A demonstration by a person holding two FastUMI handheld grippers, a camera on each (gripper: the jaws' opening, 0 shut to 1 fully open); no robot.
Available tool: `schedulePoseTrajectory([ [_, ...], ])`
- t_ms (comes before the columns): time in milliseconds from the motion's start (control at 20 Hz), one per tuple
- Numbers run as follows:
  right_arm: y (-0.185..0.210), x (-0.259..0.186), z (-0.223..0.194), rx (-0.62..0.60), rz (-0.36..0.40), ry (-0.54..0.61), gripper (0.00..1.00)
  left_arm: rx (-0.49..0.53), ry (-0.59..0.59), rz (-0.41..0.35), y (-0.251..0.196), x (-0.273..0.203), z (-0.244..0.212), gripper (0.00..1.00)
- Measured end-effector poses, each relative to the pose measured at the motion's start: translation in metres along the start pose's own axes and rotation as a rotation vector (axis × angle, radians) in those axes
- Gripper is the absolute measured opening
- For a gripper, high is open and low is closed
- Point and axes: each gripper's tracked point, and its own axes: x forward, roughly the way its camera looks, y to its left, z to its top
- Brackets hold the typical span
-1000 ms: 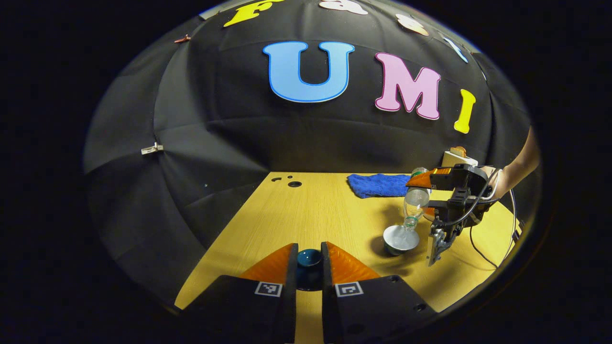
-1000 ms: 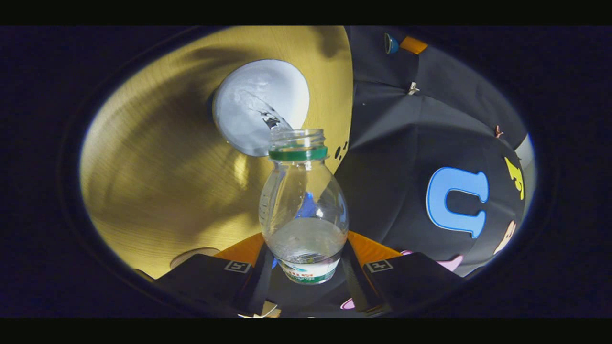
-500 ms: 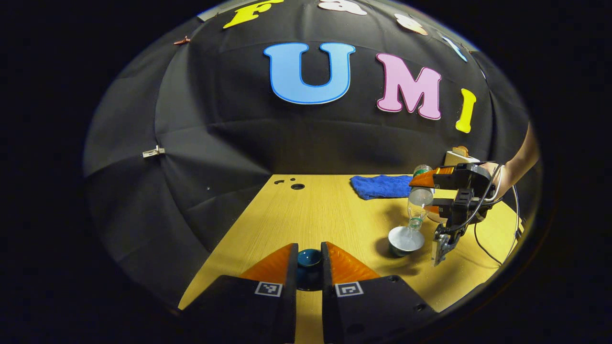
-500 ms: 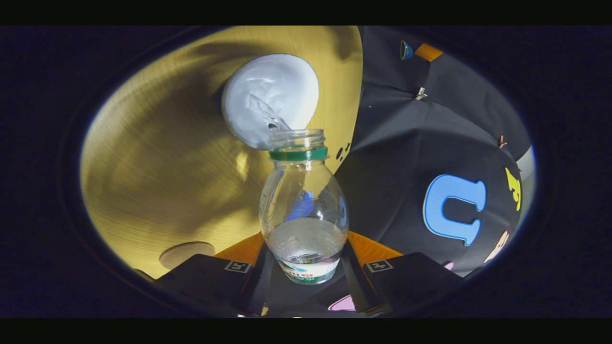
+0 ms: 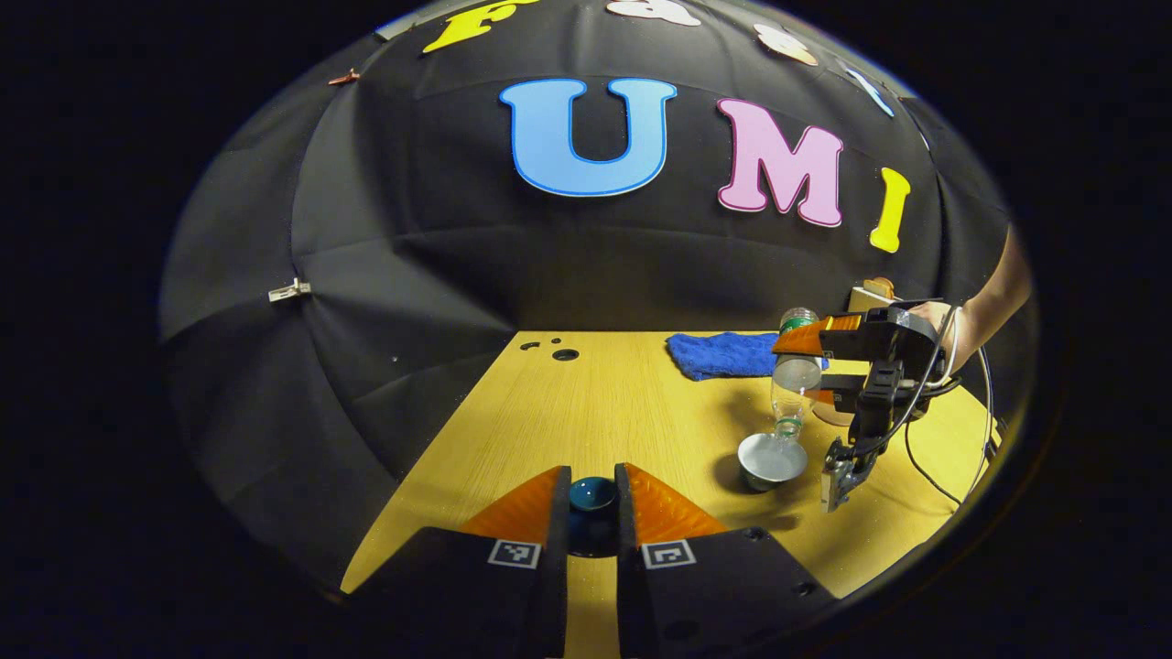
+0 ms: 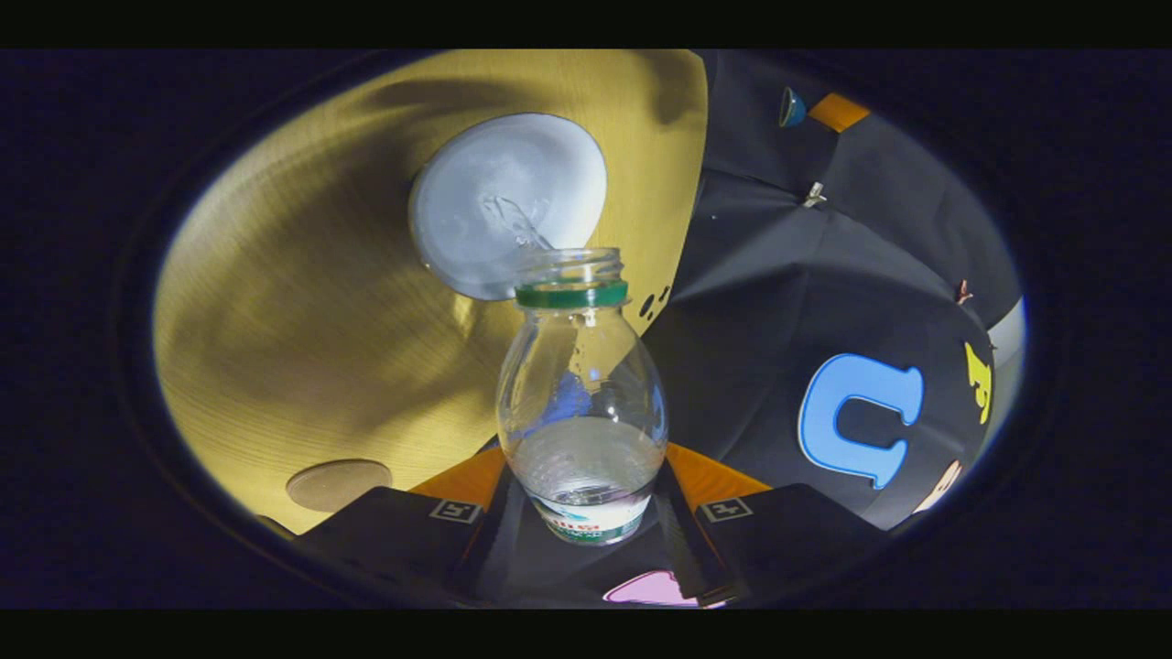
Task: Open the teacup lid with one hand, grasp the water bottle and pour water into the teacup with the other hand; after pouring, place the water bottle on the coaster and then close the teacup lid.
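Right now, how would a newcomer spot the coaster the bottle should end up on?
Start at the wooden table in the right gripper view and find the open teacup being filled from the water bottle. The coaster lies flat on the table apart from the cup, by the right gripper: a bare tan disc, nothing on it.
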Motion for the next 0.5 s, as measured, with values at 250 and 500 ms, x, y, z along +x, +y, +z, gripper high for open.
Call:
schedulePoseTrajectory([
  [250,-0.0021,-0.0016,0.0010,-0.022,-0.011,-0.006,0.71,0.015,-0.005,-0.016,-0.0046,0.0022,0.0032,0.26],
  [500,-0.0046,-0.0011,0.0062,-0.056,-0.018,-0.031,0.71,0.025,-0.013,-0.021,-0.0087,0.0002,0.0066,0.26],
])
